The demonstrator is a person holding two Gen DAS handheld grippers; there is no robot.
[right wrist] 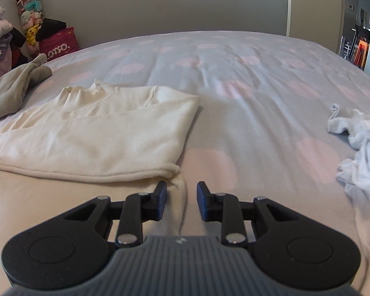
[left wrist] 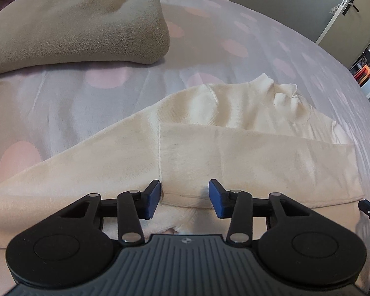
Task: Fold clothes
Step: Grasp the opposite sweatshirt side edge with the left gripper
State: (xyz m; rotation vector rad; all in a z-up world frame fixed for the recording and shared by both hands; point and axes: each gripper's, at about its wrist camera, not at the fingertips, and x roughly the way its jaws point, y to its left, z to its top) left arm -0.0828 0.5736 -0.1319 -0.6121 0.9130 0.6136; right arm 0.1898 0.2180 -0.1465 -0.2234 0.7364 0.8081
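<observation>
Both the left gripper (left wrist: 184,198) and right gripper (right wrist: 181,201) stand half-open over the cream sweater (right wrist: 98,133), holding nothing, so closing too shallowly could snag only one layer and undo the fold.

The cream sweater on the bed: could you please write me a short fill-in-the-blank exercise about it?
1. The cream sweater lies on a bedsheet patterned with pink ____.
2. One sleeve is folded ____ the sweater's body.
3. The pads of the left gripper are coloured ____.
4. The white socks lie to the sweater's ____.

Missing words: dots; across; blue; right
</observation>
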